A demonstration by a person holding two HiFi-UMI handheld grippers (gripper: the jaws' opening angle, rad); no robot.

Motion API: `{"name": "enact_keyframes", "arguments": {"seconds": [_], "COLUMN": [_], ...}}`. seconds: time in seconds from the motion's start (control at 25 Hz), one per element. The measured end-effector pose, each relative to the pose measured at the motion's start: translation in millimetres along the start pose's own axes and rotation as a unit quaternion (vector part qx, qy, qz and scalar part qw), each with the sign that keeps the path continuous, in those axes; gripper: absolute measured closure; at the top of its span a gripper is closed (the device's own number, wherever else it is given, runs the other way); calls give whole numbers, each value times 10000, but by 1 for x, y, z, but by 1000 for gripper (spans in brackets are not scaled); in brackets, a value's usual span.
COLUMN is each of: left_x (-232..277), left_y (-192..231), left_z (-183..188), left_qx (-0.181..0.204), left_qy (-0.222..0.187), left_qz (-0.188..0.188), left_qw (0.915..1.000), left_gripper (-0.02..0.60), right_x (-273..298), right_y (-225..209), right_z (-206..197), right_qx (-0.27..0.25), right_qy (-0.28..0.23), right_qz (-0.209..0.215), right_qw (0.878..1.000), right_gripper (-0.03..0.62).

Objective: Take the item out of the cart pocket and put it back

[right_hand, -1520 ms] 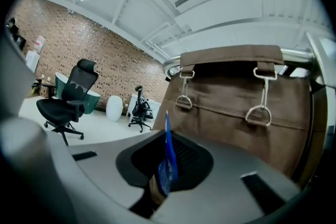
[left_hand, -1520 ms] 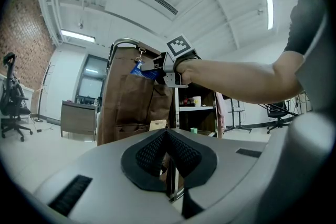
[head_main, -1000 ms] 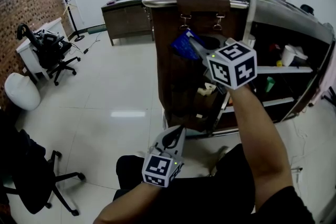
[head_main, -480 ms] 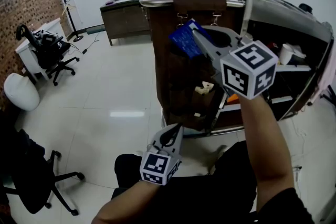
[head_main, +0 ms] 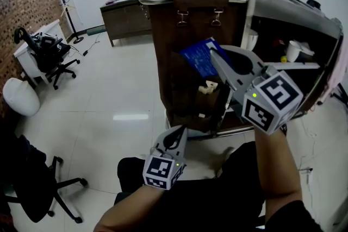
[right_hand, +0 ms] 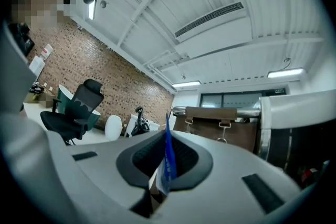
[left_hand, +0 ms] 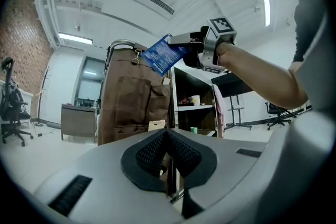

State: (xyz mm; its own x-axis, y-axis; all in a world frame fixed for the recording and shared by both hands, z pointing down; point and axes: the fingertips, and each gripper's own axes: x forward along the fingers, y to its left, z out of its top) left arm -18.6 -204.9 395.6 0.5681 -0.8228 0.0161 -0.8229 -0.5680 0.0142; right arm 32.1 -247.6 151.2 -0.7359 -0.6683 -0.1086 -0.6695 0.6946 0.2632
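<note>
Drawn back from the cart (head_main: pixel 296 19), right claw (head_main: pixel 213 54) pinches the blue packet (head_main: pixel 198 58); left claw (head_main: pixel 176 135) idles closed and empty, so steer the packet's lower edge squarely into the brown pocket (head_main: pixel 187 89)

Grey left gripper (head_main: pixel 181 130) and right gripper (head_main: pixel 213 52) bear black-and-white marker cubes (head_main: pixel 272 101); the sleeve (head_main: pixel 293 215) is black

Brick wall (head_main: pixel 22 19), glossy white floor (head_main: pixel 125 89)
</note>
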Motion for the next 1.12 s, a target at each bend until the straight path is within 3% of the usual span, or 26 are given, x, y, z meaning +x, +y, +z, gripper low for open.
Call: {"name": "enact_keyframes", "arguments": {"seconds": [0.6,1.12], "left_x": [2,-1], "left_y": [-4,-1], "left_z": [3,4], "left_qx": [63,59], "left_qy": [-11,-47], "left_qz": [-1,10], "left_qw": [10000,10000], "left_gripper": [581,581], "right_x": [-68,-76], "right_y": [38,78], "right_z": [-100,-184], "right_qx": [822,1310], "right_qy": [405,887], "right_qz": [-270,-193], "right_qw": [9954,9872], "right_gripper": [568,569]}}
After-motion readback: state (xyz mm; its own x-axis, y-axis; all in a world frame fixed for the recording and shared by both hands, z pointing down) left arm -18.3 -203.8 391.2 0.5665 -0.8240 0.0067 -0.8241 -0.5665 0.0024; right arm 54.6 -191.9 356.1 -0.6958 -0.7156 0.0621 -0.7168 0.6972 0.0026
